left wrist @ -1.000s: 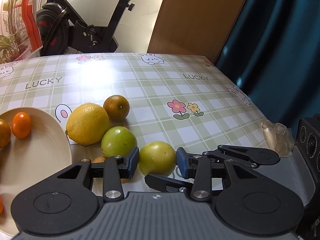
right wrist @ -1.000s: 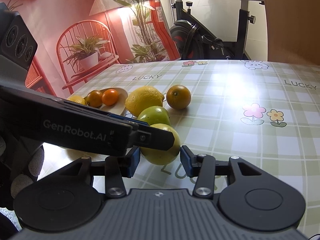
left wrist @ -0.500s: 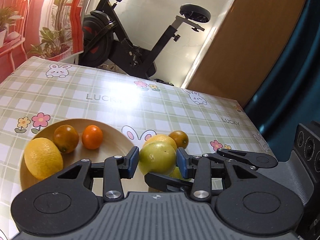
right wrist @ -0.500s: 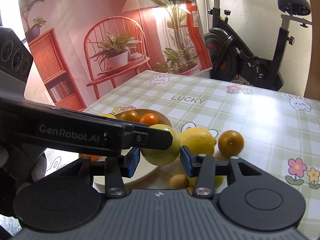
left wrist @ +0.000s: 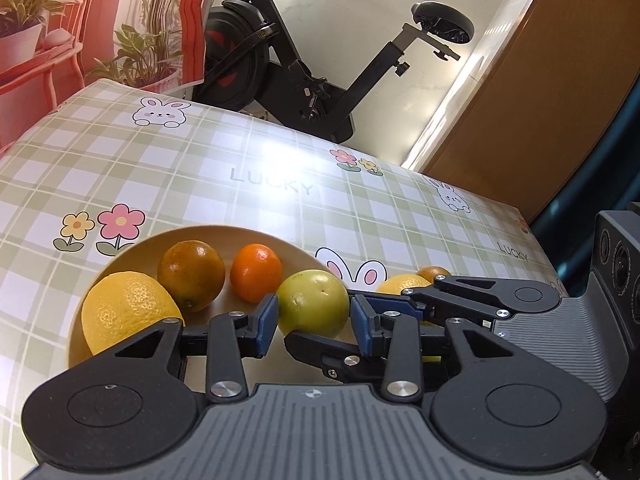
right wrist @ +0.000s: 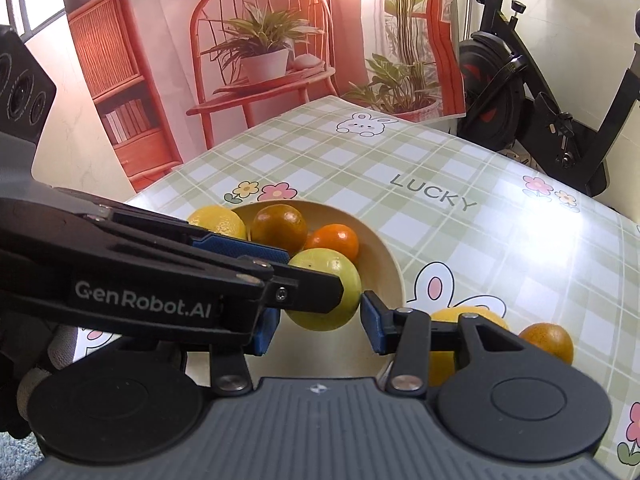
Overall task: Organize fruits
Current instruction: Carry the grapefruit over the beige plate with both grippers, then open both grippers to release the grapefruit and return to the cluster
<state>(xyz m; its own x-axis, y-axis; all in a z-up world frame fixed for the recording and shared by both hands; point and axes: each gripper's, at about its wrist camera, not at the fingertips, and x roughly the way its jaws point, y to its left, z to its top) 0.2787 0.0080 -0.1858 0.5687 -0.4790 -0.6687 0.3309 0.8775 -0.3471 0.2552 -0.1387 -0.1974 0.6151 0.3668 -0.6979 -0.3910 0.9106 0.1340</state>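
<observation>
My left gripper (left wrist: 313,318) is shut on a yellow-green round fruit (left wrist: 312,307) and holds it over the right side of a beige bowl (left wrist: 224,234). The bowl holds a lemon (left wrist: 128,312), a dark orange (left wrist: 191,274) and a small bright orange (left wrist: 256,273). My right gripper (right wrist: 320,320) stands around the same fruit (right wrist: 332,292), its blue pads a little apart from it; the left gripper's fingers (right wrist: 280,276) cross in front. The bowl's rim (right wrist: 384,252) shows in the right wrist view. Another lemon (right wrist: 468,318) and an orange (right wrist: 546,340) lie on the table right of the bowl.
The table carries a green plaid cloth (left wrist: 200,168) with bunnies and flowers. An exercise bike (left wrist: 304,60) stands beyond its far edge. A red backdrop with chair and plants (right wrist: 260,60) is at the left, a wooden panel (left wrist: 532,112) and a teal curtain at the right.
Both grippers lifted with the yellow-green fruit and moved left, from the table beside the loose fruits to above the bowl. The green fruit left on the table is now out of sight.
</observation>
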